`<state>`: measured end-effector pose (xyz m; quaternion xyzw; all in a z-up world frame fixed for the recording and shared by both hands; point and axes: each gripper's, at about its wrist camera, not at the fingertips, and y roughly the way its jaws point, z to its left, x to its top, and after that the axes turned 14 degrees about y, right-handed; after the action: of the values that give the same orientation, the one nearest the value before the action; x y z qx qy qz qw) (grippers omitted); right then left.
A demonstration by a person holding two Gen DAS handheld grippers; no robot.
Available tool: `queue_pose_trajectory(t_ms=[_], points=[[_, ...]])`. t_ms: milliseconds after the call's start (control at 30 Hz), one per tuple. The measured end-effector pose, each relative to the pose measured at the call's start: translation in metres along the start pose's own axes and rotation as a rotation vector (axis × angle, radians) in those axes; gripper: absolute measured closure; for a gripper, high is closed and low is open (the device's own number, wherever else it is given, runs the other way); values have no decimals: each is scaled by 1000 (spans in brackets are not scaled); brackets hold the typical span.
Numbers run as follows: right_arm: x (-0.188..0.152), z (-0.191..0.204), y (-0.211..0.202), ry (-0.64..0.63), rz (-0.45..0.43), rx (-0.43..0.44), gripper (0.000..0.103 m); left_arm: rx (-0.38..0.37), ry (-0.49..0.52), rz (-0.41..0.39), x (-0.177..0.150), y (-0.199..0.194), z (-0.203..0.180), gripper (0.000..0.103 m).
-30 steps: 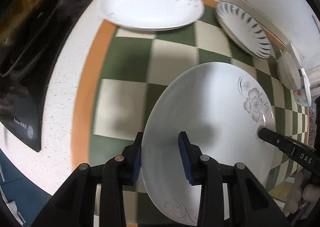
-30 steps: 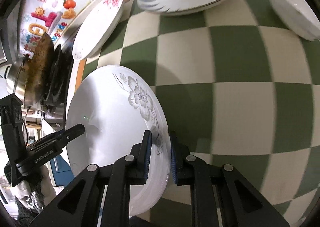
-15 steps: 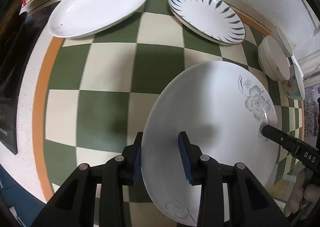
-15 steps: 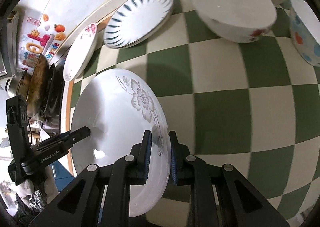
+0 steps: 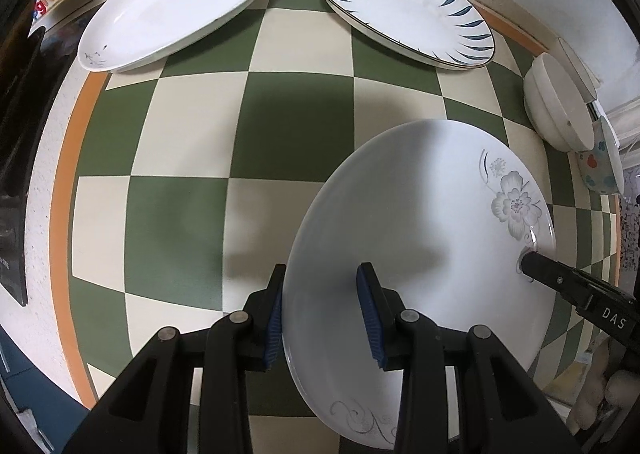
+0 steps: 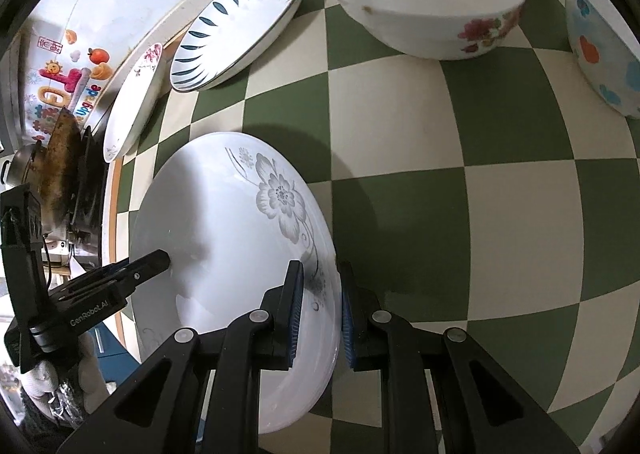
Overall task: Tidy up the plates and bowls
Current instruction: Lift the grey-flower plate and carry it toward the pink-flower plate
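The left gripper and right gripper each straddle opposite rim edges of the white round plate w/ grey flower print, apparently clamping it. The plate sits tilted over the green-and-cream checkered mat; contact w/ the mat cannot be confirmed.

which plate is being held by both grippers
The grey-flower plate, clamped at opposite rims by the left gripper and right gripper; the other plates lie untouched.
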<state>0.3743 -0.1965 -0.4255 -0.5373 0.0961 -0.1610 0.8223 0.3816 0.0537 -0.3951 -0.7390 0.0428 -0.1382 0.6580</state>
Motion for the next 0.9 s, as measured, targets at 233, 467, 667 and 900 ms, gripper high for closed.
queue_pose_trajectory(t_ms=[233, 467, 667, 900], points=[[3, -2, -1, -23, 5, 2, 84, 26, -11, -1, -2, 3, -2, 70], [8, -2, 0, -29, 40, 25, 84, 69, -43, 15, -1, -3, -2, 69], [16, 1, -45, 2, -14, 12, 83, 99, -154, -103, 3, -77, 33, 69], [33, 83, -85, -86, -40, 141, 53, 164, -264, -214, 33, -120, 120, 56]])
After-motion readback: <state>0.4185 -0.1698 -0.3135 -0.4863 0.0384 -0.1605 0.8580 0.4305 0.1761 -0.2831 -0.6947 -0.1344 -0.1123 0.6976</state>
